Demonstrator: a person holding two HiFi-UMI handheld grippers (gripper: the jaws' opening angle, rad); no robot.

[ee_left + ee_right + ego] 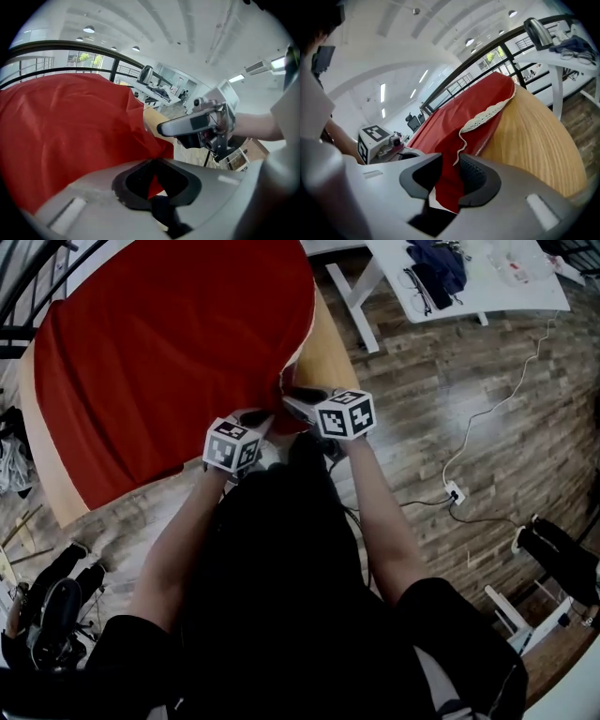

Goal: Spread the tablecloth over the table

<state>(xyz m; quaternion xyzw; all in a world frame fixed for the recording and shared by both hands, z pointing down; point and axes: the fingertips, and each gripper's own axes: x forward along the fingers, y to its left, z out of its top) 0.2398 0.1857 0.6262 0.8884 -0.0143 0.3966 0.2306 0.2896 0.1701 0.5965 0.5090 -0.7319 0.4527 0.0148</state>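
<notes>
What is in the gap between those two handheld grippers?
A bunched-up edge of the red tablecloth. The head view shows it running between the left gripper and the right gripper, and each gripper view shows the cloth between that gripper's own jaws.

A brown wood-plank floor (506,427) runs through the room. A white table (506,292) with slanted legs stands at the far right, and dark clothing (441,263) is heaped on it. A white cable (497,404) trails over the planks to a socket block (455,491). A black railing (61,46) bounds the space, with windows (77,58) beyond it. The white ceiling (187,28) carries round lamps (89,29) and strip lights (383,93). Office chairs (414,122) stand far off.
</notes>
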